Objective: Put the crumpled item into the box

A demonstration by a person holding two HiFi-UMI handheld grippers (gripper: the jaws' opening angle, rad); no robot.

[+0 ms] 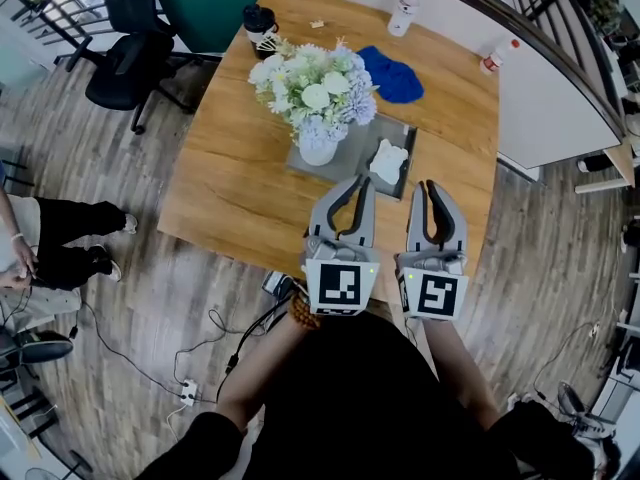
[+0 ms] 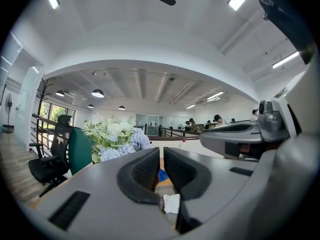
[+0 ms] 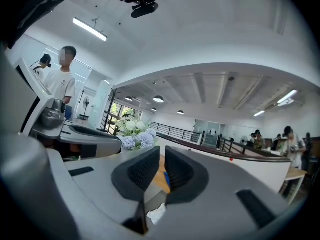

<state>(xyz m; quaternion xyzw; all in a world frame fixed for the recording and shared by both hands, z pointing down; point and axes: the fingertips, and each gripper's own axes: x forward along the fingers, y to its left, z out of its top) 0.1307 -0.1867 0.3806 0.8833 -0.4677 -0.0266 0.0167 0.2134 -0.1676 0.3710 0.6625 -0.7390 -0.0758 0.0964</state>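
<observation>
Left tool [image 1: 363, 182] and right tool [image 1: 430, 187] both closed, empty, at the near edge of the tabletop [image 1: 235, 193]. Crumpled white item [image 1: 389, 161] lies in the grey tray [image 1: 350, 164] just ahead, flower vase [image 1: 316, 103] crowding its left; blue cloth [image 1: 392, 76] beyond, bare wood leftward

Left gripper [image 2: 161, 160]: jaws almost together, leaving a thin slit with nothing in it. Low through the slit, a crumpled white item [image 2: 171, 203]. Further ahead, a blue cloth [image 2: 161, 175]. Flowers [image 2: 116, 138] ahead-left, black chair [image 2: 49, 161] far left. Right gripper [image 2: 212, 138] alongside on the right.
</observation>
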